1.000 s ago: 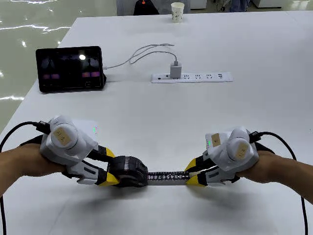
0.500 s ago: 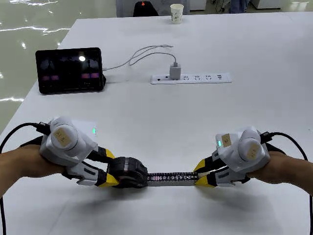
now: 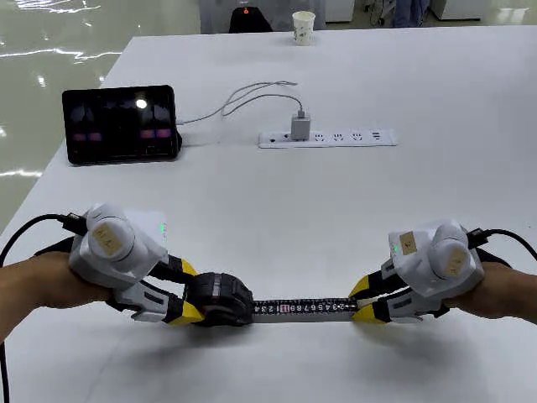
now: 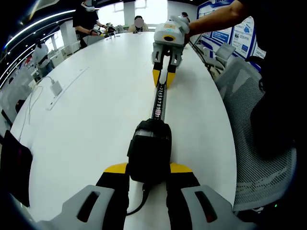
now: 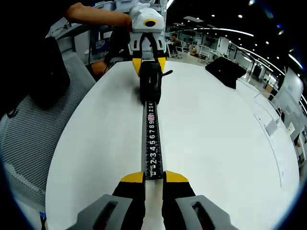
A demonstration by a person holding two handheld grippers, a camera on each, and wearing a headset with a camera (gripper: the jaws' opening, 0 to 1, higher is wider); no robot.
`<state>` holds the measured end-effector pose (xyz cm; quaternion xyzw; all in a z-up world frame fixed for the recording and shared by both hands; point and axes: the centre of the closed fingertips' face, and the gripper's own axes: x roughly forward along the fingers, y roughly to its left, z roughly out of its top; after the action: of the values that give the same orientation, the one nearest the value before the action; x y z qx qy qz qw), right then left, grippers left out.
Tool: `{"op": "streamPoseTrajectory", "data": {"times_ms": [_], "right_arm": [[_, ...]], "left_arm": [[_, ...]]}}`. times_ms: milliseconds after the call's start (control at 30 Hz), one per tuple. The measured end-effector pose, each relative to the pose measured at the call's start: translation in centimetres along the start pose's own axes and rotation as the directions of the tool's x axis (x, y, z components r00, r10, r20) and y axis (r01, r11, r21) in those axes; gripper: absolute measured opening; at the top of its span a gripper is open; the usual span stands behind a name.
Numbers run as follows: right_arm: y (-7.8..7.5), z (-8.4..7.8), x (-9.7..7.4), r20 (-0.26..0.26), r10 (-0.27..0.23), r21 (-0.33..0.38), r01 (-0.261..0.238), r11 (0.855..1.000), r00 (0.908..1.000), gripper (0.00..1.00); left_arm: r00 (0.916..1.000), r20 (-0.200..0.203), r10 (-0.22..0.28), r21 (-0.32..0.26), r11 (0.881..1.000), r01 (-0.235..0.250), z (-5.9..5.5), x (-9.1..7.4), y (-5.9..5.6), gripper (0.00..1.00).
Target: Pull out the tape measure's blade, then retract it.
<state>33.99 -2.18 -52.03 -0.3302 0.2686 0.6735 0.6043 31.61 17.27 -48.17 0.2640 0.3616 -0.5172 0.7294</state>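
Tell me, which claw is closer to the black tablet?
Left. The left claw, gripping the tape measure, is just in front of the tablet; the right claw, pinching the blade, is farther across.

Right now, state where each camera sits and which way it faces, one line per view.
Head view: on the person's head, looking forward and down at the table; both forearms, left tool and right tool show.
Left gripper view: on the left tool, looking along its jaws over the tape measure case toward the right tool.
Right gripper view: on the right tool, looking back down the blade at the case and left tool.
Shared: both gripper views see the blade and case, from opposite ends.
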Motion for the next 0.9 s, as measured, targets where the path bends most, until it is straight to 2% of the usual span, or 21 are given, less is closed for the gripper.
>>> {"op": "streamPoseTrajectory", "data": {"times_ms": [433,900], "right_arm": [[0.0,-1.6,-1.2,-0.024,-0.006,0.009,0.006,1.000,0.9997,0.08],[0.2,-3.0,-2.5,-0.044,-0.013,0.017,0.014,1.000,0.9989,0.08]], "left_arm": [[1.0000,-0.001,-0.001,-0.001,1.000,0.001,-0.3,0.2,0.4,0.23],[1.0000,-0.003,0.000,-0.001,1.000,0.000,-0.3,0.2,0.4,0.23]]}}
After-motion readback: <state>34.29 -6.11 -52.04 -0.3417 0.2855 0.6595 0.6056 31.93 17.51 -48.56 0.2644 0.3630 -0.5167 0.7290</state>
